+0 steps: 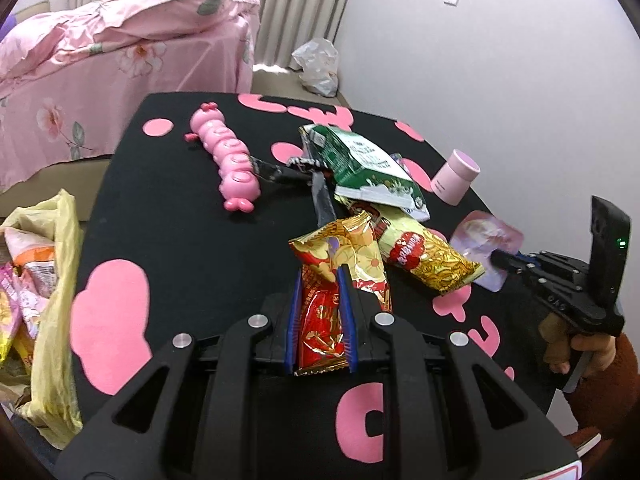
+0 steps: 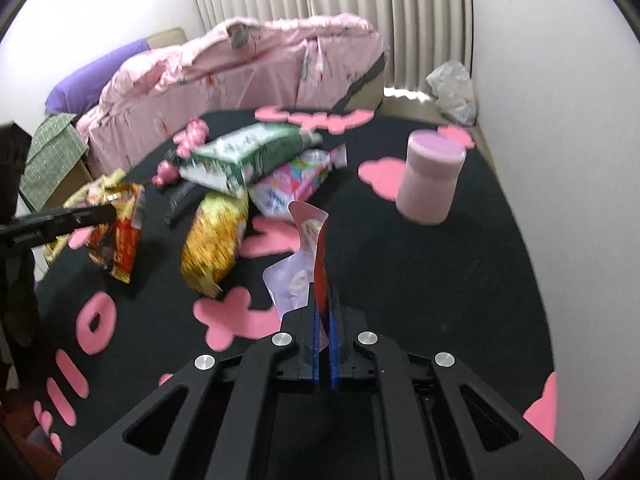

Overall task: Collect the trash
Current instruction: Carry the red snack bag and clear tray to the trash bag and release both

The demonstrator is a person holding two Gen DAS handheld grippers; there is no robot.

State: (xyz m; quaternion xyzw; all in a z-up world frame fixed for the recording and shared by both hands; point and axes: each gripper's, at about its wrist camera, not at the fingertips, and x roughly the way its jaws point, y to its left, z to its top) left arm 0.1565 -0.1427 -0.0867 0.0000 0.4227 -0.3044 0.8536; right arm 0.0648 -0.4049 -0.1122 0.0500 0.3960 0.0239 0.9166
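Both sets of jaws are clamped on trash: the left gripper (image 1: pixel 322 280) pinches a red and gold snack wrapper (image 1: pixel 340 264), and the right gripper (image 2: pixel 324 300) is closed on a thin pale lilac pouch (image 2: pixel 306 236) that stands up between its blue pads.

The black surface (image 1: pixel 192 232) with pink felt shapes carries everything; part of the pink lettering near its front edge reads "llo". A pink floral bed (image 1: pixel 120 48) lies behind it, curtains and a white wall beyond. At the left edge hangs a yellow plastic bag (image 1: pixel 52 320) already stuffed with wrappers. A crumpled white bag (image 1: pixel 316 66) sits on the floor by the wall.

On the surface, the pile in the middle holds a green and white carton (image 1: pixel 368 168) with small print too fine to read, a yellow noodle packet (image 1: pixel 432 260) with a red badge whose letters are unclear, and a pink and blue patterned packet (image 2: pixel 292 180). A pink caterpillar toy (image 1: pixel 228 160) lies left of the pile, a pink cup (image 1: pixel 456 176) upturned to the right.

The near left of the surface is bare.
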